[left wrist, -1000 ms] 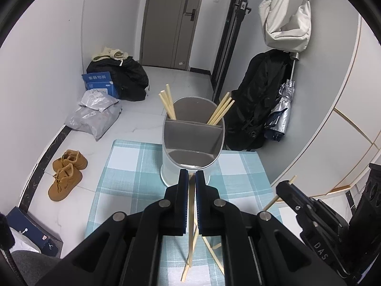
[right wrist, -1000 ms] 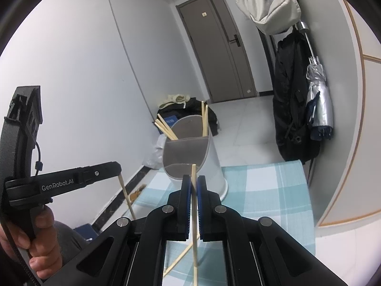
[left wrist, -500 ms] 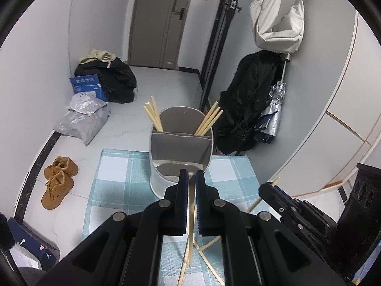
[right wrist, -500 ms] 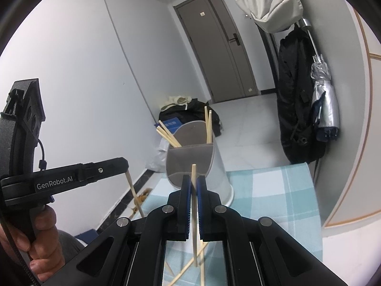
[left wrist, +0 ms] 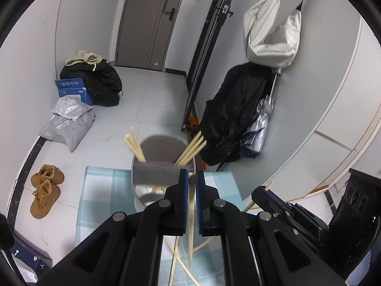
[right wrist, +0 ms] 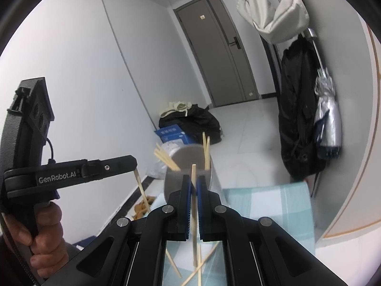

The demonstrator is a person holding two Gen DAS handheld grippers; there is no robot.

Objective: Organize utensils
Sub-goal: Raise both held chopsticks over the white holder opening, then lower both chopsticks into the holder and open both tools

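Both grippers are loaded. The left gripper (left wrist: 190, 178) has its blue pads pinched tight on a single wooden chopstick (left wrist: 190, 226), which hangs down between the fingers toward the cloth. The right gripper (right wrist: 193, 183) is clamped just as narrowly on its own chopstick (right wrist: 194, 214), held close to upright with the top end poking up above the fingertips. A grip partway down the shaft looks deliberate: it leaves a free end to steer into an opening.

The target sits straight ahead: a grey divided utensil holder (left wrist: 152, 174) standing at the far edge of the checked teal tablecloth (left wrist: 100, 190). Its back compartments already carry chopsticks, one bundle (left wrist: 134, 145) leaning left and another (left wrist: 193, 147) leaning right, so the sorting is well along, by my reading.

Loose chopsticks (right wrist: 200, 264) lie crossed on the cloth beneath the grippers, so more pickups remain.

In the right wrist view the person's hand (right wrist: 40, 236) wraps the handle of the left tool off to the side, keeping the two sticks well apart so they don't clash.

Next call, I'd say: tip each stick over the holder's rim and release, minding the leaning bundles.
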